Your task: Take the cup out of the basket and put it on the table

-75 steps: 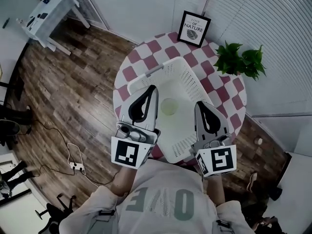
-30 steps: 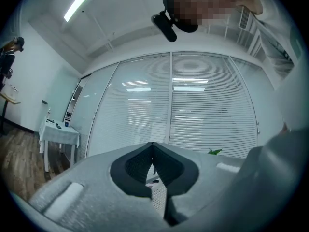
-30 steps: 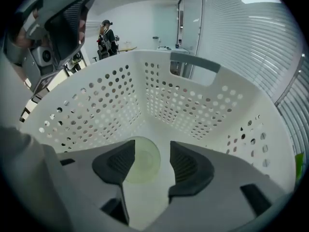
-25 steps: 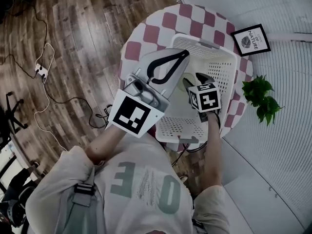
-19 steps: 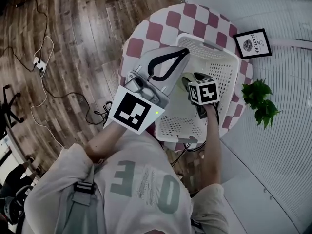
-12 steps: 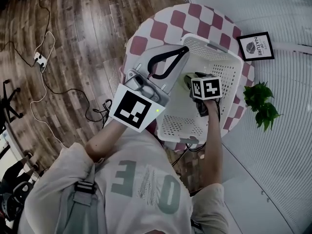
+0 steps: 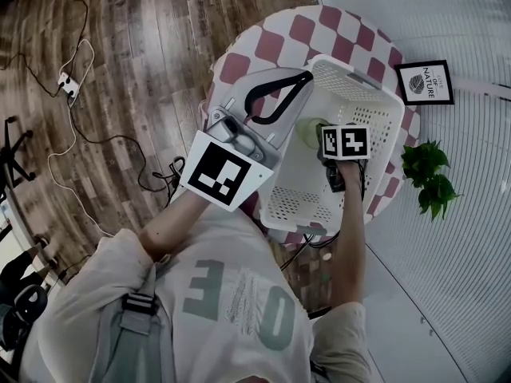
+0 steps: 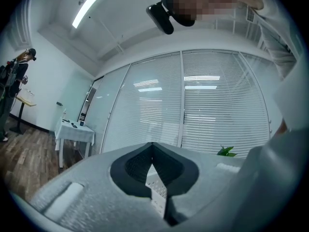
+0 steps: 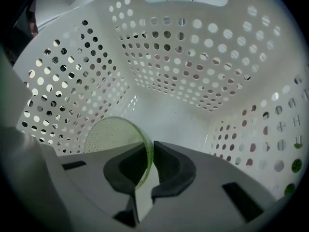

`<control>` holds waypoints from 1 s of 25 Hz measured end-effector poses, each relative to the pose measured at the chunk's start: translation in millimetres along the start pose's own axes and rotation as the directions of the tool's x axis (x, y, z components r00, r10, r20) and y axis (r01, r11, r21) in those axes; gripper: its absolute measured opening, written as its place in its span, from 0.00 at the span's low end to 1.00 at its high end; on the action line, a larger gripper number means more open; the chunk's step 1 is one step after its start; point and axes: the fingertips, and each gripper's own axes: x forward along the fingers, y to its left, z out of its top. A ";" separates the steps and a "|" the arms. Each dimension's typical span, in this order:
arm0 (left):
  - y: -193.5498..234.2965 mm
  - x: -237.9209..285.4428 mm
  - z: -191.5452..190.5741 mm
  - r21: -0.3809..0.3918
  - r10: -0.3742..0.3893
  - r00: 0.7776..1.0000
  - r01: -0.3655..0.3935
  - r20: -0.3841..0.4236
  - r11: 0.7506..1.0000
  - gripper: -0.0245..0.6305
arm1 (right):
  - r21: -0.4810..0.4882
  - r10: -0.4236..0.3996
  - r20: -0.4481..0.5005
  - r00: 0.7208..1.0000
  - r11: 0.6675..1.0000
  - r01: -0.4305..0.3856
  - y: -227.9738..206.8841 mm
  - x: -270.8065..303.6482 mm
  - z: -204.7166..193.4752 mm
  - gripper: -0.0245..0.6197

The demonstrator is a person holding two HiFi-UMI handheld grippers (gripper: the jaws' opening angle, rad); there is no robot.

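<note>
A pale green translucent cup [image 7: 306,131] stands inside the white perforated basket [image 7: 363,78] on the round checked table [image 7: 271,46]. My right gripper [image 7: 321,140] reaches down into the basket, its jaws closing, and its pads pinch the cup's wall. The right gripper view shows the cup's rim [image 9: 116,132] caught between the dark pads of that gripper [image 9: 148,152], with the basket wall [image 9: 169,57] behind. My left gripper [image 7: 306,76] hovers over the basket's left rim, shut and holding nothing; in the left gripper view its tips [image 8: 152,146] meet.
A potted plant [image 7: 427,178] and a framed picture [image 7: 425,82] stand at the table's far right side. A power strip with cables [image 7: 68,86] lies on the wooden floor to the left. White blinds line the wall on the right.
The right gripper has sunk a little into the basket and closed on the cup's rim. The left gripper has stayed over the basket's left edge. The head view has drifted.
</note>
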 end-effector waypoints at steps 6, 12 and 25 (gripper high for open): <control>2.4 -2.2 0.4 0.011 0.005 1.000 -0.005 -0.003 1.000 0.04 | -0.023 -0.002 -0.008 1.000 1.000 0.002 0.4 -0.6 -1.0 0.08; 3.0 -5.5 3.0 0.016 0.010 1.000 -0.010 -0.002 1.000 0.04 | -0.024 -0.007 -0.003 1.000 1.000 0.007 1.9 -1.0 -0.7 0.08; -19.2 -0.3 25.4 0.036 -0.040 0.999 0.039 0.022 0.999 0.04 | 0.005 -0.058 0.147 0.987 0.998 0.058 1.4 -45.8 17.5 0.08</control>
